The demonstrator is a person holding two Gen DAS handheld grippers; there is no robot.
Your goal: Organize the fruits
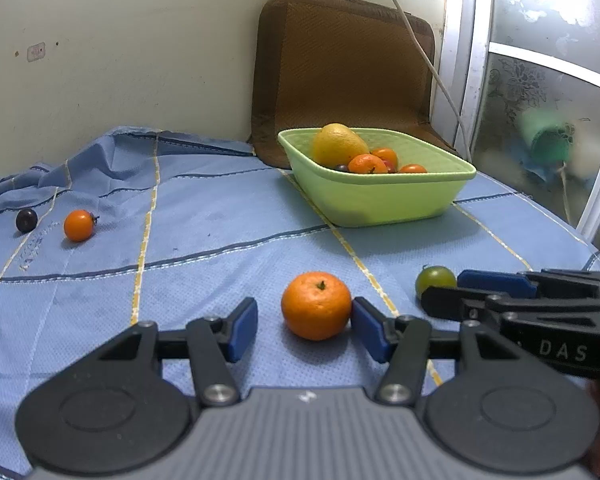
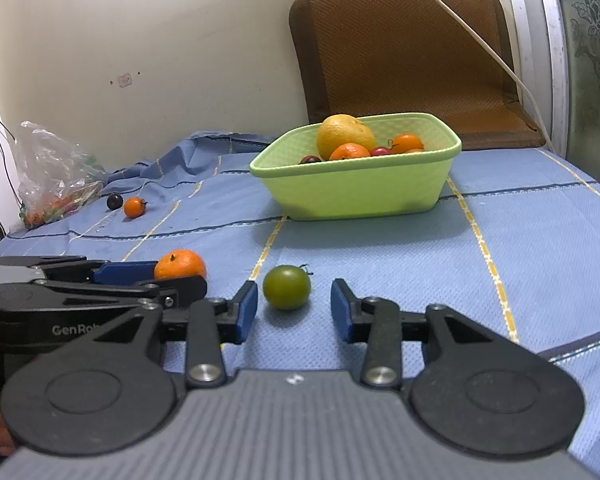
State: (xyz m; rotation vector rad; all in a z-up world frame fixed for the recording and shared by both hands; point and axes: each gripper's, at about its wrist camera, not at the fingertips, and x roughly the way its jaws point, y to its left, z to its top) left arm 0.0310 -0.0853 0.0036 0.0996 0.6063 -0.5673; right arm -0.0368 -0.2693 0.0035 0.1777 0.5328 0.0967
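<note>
A tangerine (image 1: pixel 316 306) lies on the blue cloth between my left gripper's (image 1: pixel 306 326) fingers; the right pad touches it and the left pad stands well clear, so the gripper is open. A green tomato (image 2: pixel 287 287) sits between my right gripper's (image 2: pixel 294 312) blue pads with a gap on each side, gripper open. The two grippers are side by side: the right wrist view shows the tangerine (image 2: pixel 180 265) at its left, and the left wrist view shows the green tomato (image 1: pixel 436 280) at its right. Farther back, the light green basket (image 1: pixel 380 196) (image 2: pixel 356 192) holds a large yellow citrus, tangerines and small tomatoes.
A small orange tomato (image 1: pixel 78 225) and a dark round fruit (image 1: pixel 26 220) lie on the cloth at the far left. A plastic bag (image 2: pixel 56 172) sits by the wall. A brown cushion (image 1: pixel 340 68) leans behind the basket, with a white cable across it.
</note>
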